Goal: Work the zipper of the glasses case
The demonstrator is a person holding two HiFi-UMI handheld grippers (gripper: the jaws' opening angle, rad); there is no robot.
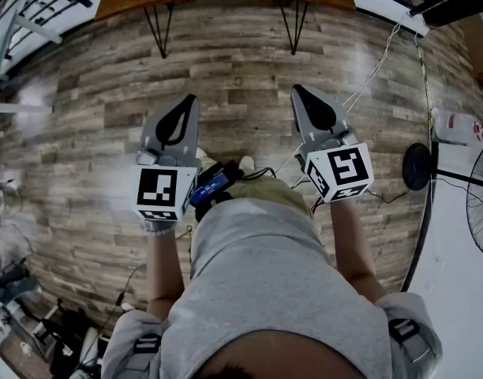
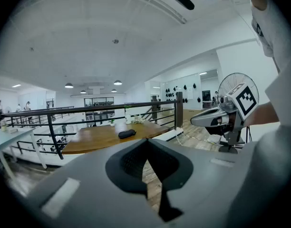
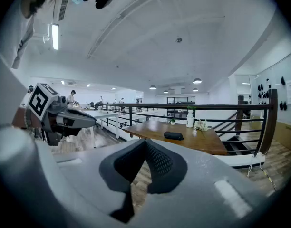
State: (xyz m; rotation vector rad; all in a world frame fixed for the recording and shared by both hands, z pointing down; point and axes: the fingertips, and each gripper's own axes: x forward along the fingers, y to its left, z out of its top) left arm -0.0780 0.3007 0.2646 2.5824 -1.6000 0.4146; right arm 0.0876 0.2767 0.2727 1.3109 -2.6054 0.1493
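1. The left tool (image 2: 146,142) is clenched on nothing. Its own view shows the two dark pads meeting at the tip, with only floor planks seen through the slit below.
2. The right tool (image 3: 145,142) is clenched and empty too, as its own view shows.
3. Only the head view shows both tools together. They are held side by side in front of the person's grey shirt (image 1: 265,275), apart from each other, pointing forward over the wooden floor (image 1: 241,61). Each tool's own view catches the other tool at its edge.
4. The glasses case (image 3: 173,135) appears only in the two tool views. It is small and dark and lies flat on the wooden desk (image 3: 202,144), well ahead of both tools and touched by neither. Its zipper is too small to make out.
5. The head view shows just the desk's near edge and black legs at the top of the frame.
6. The right tool view shows a white bottle (image 3: 190,118) at the desk's far side, beyond the case.
7. A black railing (image 3: 217,107) runs behind the desk. A standing fan (image 2: 233,82) shows in the left tool view.
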